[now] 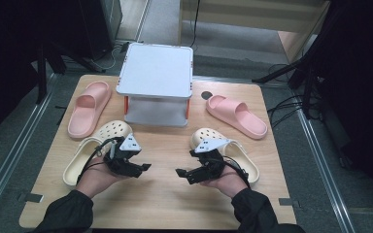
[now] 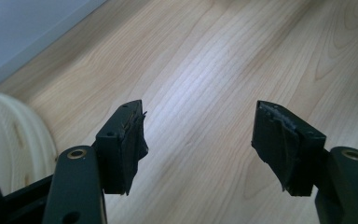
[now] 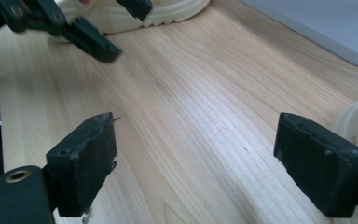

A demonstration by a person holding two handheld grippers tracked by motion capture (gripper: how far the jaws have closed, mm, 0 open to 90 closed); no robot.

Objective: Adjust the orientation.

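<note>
Two cream clogs lie on the wooden table (image 1: pixel 160 204), one at the left (image 1: pixel 94 145) and one at the right (image 1: pixel 233 150). A pink slide (image 1: pixel 90 108) lies at the back left and another (image 1: pixel 237 115) at the back right. My left gripper (image 1: pixel 143 170) hovers beside the left clog, open and pointing right. My right gripper (image 1: pixel 183 174) faces it from beside the right clog, also open. The left gripper view has its jaws (image 2: pixel 199 112) wide apart over bare wood. In the right gripper view the jaws (image 3: pixel 196 126) hold nothing, and the left gripper (image 3: pixel 121 25) is farther off.
A white two-level stand (image 1: pixel 156 73) with orange posts stands at the back middle of the table. Its edge is in the left gripper view (image 2: pixel 23 23) and the right gripper view (image 3: pixel 326 23). Dark tripod legs and cables lie on the floor around the table.
</note>
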